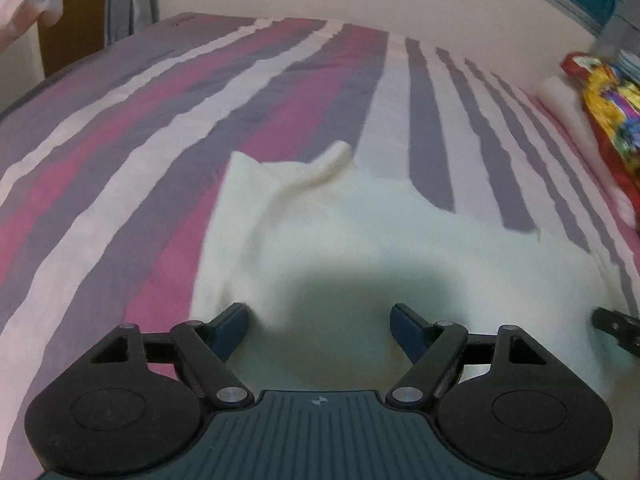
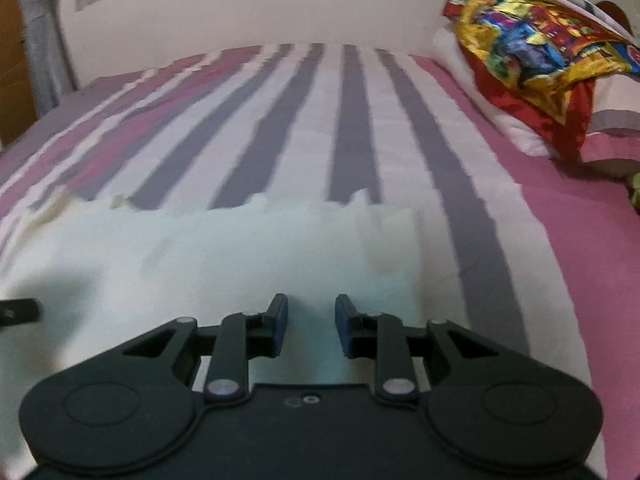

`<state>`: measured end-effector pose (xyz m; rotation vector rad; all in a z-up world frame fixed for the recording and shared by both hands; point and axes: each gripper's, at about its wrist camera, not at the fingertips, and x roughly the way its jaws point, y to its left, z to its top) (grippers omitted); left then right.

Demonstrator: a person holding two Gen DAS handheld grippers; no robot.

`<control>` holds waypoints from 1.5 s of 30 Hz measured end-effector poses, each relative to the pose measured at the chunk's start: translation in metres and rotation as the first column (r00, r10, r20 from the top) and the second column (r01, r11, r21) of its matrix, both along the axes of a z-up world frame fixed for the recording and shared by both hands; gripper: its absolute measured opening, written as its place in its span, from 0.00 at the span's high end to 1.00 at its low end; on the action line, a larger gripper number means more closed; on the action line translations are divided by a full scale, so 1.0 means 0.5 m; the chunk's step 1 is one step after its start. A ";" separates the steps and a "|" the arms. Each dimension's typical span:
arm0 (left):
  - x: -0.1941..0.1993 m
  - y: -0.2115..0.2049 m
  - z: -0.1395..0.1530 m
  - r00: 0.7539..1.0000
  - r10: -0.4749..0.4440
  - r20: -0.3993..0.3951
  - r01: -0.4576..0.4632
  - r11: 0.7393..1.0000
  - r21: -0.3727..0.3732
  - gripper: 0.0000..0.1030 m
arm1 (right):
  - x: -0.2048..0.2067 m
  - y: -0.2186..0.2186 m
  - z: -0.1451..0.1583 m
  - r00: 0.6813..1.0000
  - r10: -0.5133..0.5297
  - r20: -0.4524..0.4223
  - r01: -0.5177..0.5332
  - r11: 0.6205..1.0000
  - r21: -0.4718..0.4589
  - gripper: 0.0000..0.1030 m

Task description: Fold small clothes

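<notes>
A white knit garment lies flat on the striped bedspread; one strap or corner curls up at its far edge. My left gripper is wide open just above the garment's near part, casting a dark shadow on it. In the right wrist view the same garment spreads left to right. My right gripper is open with a narrower gap, low over the garment near its right edge. Neither gripper holds cloth. The right gripper's tip shows at the left view's right edge.
The bedspread has pink, grey and white stripes. A pillow with a shiny multicoloured cover lies at the bed's right, also in the left view. A wall runs behind the bed. A brown cabinet stands far left.
</notes>
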<state>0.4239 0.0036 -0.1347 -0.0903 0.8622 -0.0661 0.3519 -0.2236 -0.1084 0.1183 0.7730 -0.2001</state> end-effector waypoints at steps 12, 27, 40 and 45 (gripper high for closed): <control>0.127 0.005 -0.019 0.997 0.069 -0.017 -0.068 0.997 0.043 0.24 | 0.046 -0.049 -0.027 0.996 -0.083 -0.012 0.083 0.996 -0.019 0.77; -0.136 0.037 0.036 0.999 -0.024 -0.026 0.025 0.999 0.042 0.24 | -0.127 0.045 0.035 0.998 0.061 0.009 -0.061 0.994 0.088 0.74; -0.297 0.086 0.018 0.992 -0.001 -0.128 -0.020 0.987 -0.161 0.24 | -0.263 0.117 0.042 0.995 0.097 -0.030 -0.090 0.981 0.172 0.64; -0.297 0.104 -0.013 0.985 0.040 -0.169 -0.084 0.960 -0.266 0.24 | -0.277 0.136 0.043 0.993 0.115 -0.027 -0.109 0.983 0.150 0.64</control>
